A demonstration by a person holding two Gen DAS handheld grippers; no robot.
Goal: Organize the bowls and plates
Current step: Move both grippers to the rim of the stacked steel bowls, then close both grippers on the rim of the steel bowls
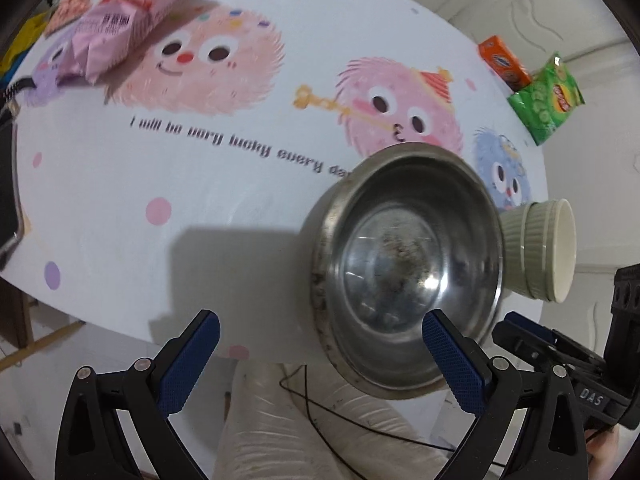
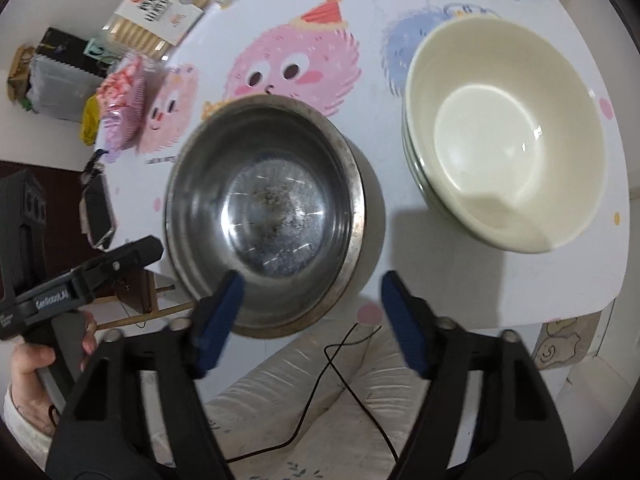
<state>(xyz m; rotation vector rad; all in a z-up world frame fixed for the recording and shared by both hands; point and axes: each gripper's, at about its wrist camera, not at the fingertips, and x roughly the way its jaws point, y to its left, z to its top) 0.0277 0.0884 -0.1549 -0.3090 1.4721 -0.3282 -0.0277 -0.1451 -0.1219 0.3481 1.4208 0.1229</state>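
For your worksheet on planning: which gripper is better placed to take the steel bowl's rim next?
Right. The right gripper has the steel bowl rim's near edge between its open fingers; the left gripper is open mostly beside it.

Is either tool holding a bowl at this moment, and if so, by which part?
Nothing is held. The left tool and right tool are both open above the round stainless steel bowl, touching neither it nor the cream ceramic bowl.
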